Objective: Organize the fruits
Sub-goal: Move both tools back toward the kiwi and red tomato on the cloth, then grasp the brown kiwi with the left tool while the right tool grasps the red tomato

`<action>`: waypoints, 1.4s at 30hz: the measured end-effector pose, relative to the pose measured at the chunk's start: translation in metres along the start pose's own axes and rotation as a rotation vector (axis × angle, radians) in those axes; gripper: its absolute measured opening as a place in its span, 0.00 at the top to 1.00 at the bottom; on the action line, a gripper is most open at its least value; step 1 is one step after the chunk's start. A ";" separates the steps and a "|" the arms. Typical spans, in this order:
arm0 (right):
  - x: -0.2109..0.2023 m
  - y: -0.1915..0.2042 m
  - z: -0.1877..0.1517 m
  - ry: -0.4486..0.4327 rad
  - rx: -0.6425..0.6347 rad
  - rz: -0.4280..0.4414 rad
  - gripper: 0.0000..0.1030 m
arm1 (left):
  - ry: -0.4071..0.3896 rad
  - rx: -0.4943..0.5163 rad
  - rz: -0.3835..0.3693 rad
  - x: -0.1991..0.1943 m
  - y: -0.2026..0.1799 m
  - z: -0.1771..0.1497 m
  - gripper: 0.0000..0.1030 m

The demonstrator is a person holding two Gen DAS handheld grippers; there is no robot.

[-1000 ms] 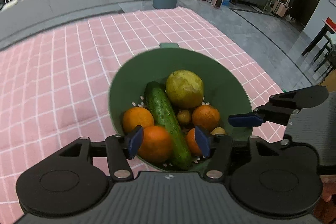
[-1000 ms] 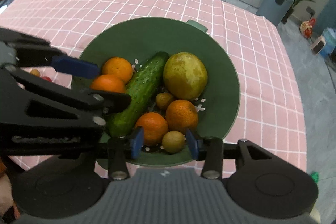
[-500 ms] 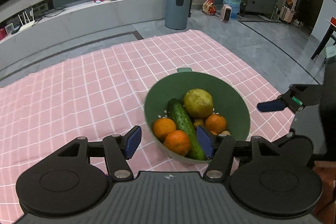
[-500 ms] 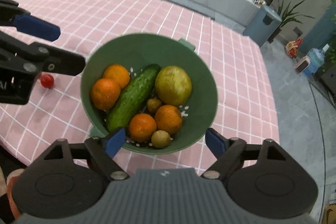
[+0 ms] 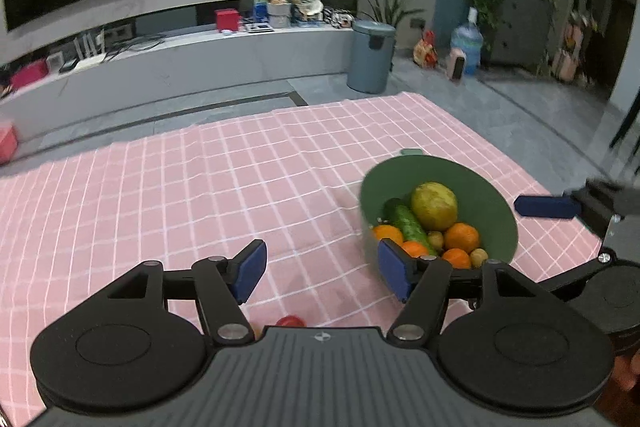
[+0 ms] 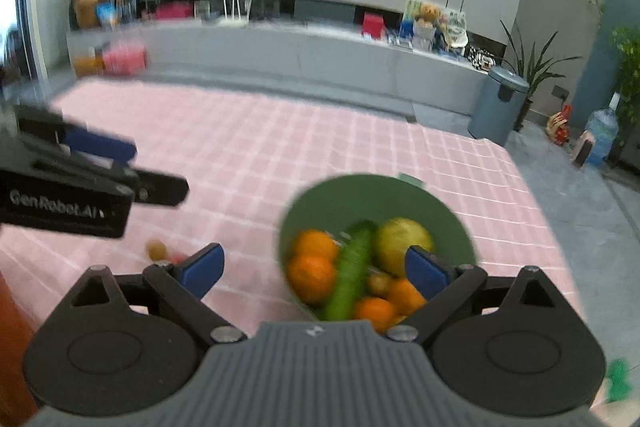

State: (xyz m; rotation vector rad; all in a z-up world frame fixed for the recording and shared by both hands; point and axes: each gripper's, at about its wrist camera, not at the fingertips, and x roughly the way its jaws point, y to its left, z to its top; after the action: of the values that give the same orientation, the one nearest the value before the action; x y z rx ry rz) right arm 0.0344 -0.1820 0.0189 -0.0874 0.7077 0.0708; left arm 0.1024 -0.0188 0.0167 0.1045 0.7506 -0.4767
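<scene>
The bowl (image 5: pixel 440 183) sits on the pink-checked table (image 5: pixel 200 187), already holding 1 pear (image 5: pixel 434 206), 1 cucumber (image 5: pixel 409 229), several oranges (image 5: pixel 461 237) and a few small brown fruits. At least 2 pieces remain out: a red fruit (image 5: pixel 291 321) and a small brown one (image 6: pixel 156 249), so the task looks mostly done.

The left claw (image 5: pixel 320 273) is opening, with nothing in it; the bowl lies at its 2 o'clock, the red fruit just under it at 6.

The right claw (image 6: pixel 314 269) is opening wide and empty; the bowl lies near, at 12 to 1 o'clock, beyond the fingers.
</scene>
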 end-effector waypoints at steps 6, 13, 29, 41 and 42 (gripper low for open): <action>0.017 0.033 -0.013 -0.058 0.075 0.046 0.27 | -0.039 -0.033 -0.001 -0.011 0.036 -0.018 0.28; 0.035 0.057 -0.032 -0.067 0.110 0.117 0.51 | 0.004 -0.138 -0.005 0.003 0.068 -0.026 0.39; 0.104 0.072 -0.031 0.102 0.074 0.188 0.68 | 0.197 -0.199 0.052 0.058 0.081 -0.053 0.44; 0.120 0.071 -0.040 0.106 0.108 0.240 0.67 | 0.255 -0.254 -0.005 0.070 0.095 -0.067 0.44; 0.121 0.070 -0.040 0.106 0.105 0.244 0.67 | 0.263 -0.254 -0.008 0.069 0.097 -0.068 0.44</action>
State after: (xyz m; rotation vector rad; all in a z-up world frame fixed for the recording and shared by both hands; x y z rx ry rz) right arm 0.0935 -0.1127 -0.0944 0.0966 0.8248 0.2636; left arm 0.1464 0.0585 -0.0876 -0.0752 1.0635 -0.3755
